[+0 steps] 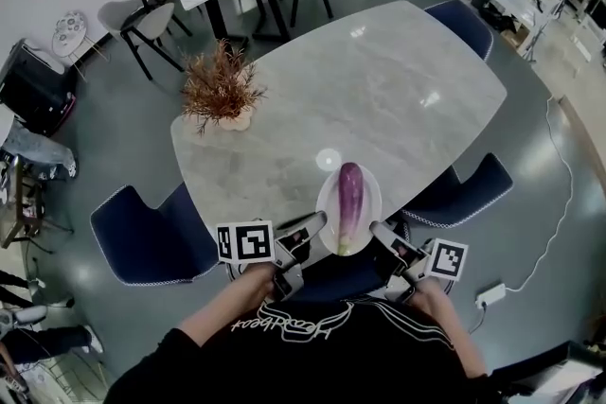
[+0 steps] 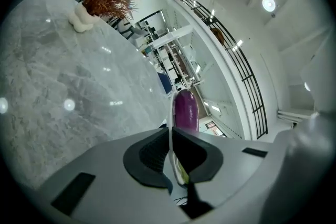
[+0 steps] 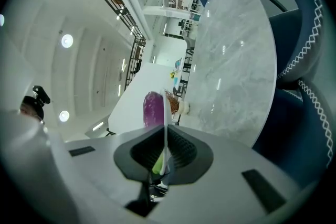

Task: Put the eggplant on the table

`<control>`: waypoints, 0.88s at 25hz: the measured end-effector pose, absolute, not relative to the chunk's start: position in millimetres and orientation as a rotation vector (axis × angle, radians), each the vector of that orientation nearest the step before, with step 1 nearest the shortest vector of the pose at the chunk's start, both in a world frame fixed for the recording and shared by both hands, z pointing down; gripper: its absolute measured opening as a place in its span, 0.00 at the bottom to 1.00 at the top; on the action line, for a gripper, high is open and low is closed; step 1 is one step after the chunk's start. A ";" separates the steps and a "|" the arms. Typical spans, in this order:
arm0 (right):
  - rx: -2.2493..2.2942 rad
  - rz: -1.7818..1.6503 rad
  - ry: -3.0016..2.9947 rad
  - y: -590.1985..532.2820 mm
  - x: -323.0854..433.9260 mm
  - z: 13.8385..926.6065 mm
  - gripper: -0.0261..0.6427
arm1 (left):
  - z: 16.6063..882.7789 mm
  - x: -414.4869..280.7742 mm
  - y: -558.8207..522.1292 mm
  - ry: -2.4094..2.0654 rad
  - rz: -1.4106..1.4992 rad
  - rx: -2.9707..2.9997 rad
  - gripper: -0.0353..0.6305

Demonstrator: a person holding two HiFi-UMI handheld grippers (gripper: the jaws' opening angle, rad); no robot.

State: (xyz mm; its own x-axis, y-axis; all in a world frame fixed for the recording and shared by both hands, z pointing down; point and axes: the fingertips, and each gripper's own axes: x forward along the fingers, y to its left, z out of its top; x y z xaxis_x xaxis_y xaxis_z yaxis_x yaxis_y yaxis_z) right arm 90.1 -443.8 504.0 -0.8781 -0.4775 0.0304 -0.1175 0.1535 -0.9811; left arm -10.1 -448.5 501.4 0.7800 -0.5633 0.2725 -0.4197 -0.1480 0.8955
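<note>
Big grey marble table (image 1: 379, 90) filled the head view, with dark blue chairs (image 1: 151, 237) tucked in around it and a dried plant (image 1: 220, 85) in a pale vase (image 1: 232, 120) near its far left edge. A white plate (image 1: 325, 199) sat over the near edge of the table, right in front of the person; couldn't tell if it touched the top. The plate held one thing only, the purple eggplant (image 1: 349, 202), which lay lengthwise along the middle with its green stem end toward the person. The left claw (image 1: 317, 224) was nearly closed, pinching the plate's left rim. In the left gripper view the thin rim (image 2: 170, 128) ran straight between the dark pads (image 2: 152, 152), and the eggplant (image 2: 186, 110) sat just beyond the claw (image 2: 171, 152) and a bit to one side, apart from the pads. The right claw (image 1: 379, 232) did the same on the plate's right rim, jaws closed onto it. In the right gripper view the rim (image 3: 166, 123) was clamped between the pads (image 3: 181, 150), and the eggplant (image 3: 153, 109) was just past the claw (image 3: 165, 152) on the plate. Neither claw touched the eggplant itself, only the plate.
</note>
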 end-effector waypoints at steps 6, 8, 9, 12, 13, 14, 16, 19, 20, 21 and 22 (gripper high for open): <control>-0.593 -1.804 2.152 -471.2 83.8 513.3 0.07 | 510.5 -15.6 -474.1 -0.783 -0.156 1.750 0.09; -0.597 -1.802 2.164 -479.9 81.7 515.7 0.07 | 513.5 -18.5 -481.7 -0.791 -0.160 1.742 0.09; -0.597 -1.798 2.170 -484.4 80.2 517.1 0.07 | 515.3 -20.3 -485.5 -0.794 -0.165 1.736 0.09; -0.606 -1.793 2.182 -493.7 76.1 523.4 0.07 | 521.4 -24.3 -494.4 -0.804 -0.163 1.730 0.09; -0.613 -1.792 2.188 -496.2 75.5 525.4 0.07 | 522.8 -24.9 -497.4 -0.809 -0.157 1.733 0.09; -0.620 -1.791 2.193 -499.4 75.2 526.8 0.07 | 523.8 -25.3 -501.2 -0.814 -0.152 1.736 0.09; -0.626 -1.787 2.199 -508.7 74.1 527.9 0.07 | 525.0 -26.7 -511.2 -0.820 -0.147 1.740 0.09; -0.646 -1.779 2.215 -522.0 72.3 532.8 0.07 | 529.4 -28.2 -524.8 -0.831 -0.135 1.741 0.09; -0.656 -1.778 2.224 -526.0 72.0 535.2 0.07 | 531.6 -28.5 -529.2 -0.838 -0.128 1.744 0.09; -0.663 -1.776 2.234 -530.2 71.3 537.3 0.07 | 533.7 -29.1 -533.9 -0.848 -0.122 1.749 0.09; -0.669 -1.775 2.242 -534.7 70.3 539.0 0.07 | 535.8 -30.1 -539.0 -0.858 -0.117 1.753 0.09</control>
State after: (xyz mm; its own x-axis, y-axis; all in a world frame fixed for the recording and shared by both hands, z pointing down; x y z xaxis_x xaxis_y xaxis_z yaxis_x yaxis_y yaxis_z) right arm 70.3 -534.7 539.0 -0.8764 -0.4672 0.1170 -0.2210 0.1743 -0.9596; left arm -30.1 -539.0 535.8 0.7303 -0.5964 0.3333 -0.4856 -0.1100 0.8672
